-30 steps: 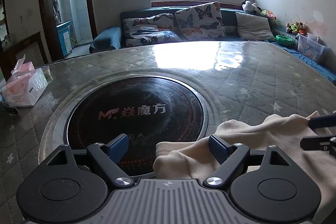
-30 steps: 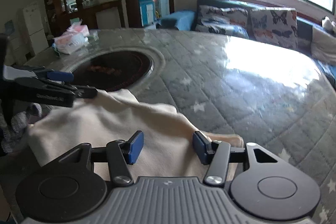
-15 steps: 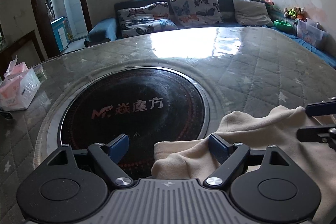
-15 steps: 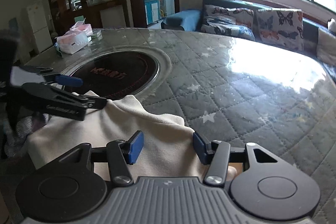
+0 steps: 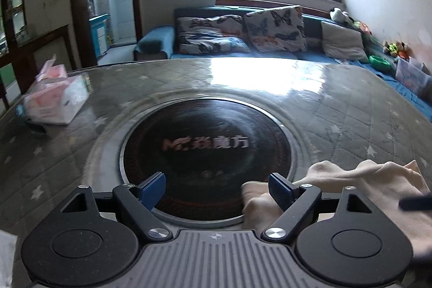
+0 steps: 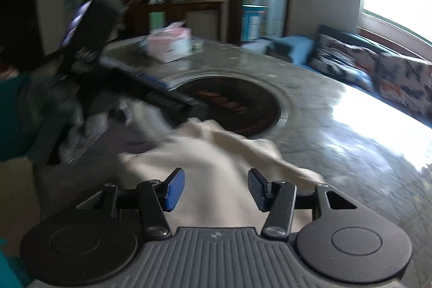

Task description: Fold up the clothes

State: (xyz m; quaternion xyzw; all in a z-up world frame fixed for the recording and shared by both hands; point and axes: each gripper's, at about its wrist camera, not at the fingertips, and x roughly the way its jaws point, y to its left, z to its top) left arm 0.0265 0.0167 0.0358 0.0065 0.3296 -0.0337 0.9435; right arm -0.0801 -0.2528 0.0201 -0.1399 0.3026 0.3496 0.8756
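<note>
Now both our grippers gape, holding nothing. Our right gripper [image 6: 213,189] hovers nearer, the cloth [image 6: 216,153] mid-frame directly ahead; from our left gripper [image 5: 217,189] it lies lower right.

Dark round hotplate [image 5: 208,150] in table centre: logo "MF" plus Chinese characters "焱魔方", blurred

Each gripper, left [image 5: 216,190] and right [image 6: 216,188], has a ribbed grey body, two black round discs beside it, black linkage arms with silver screws, and blue ribbed pads [image 5: 151,189] at the fingertips.
</note>
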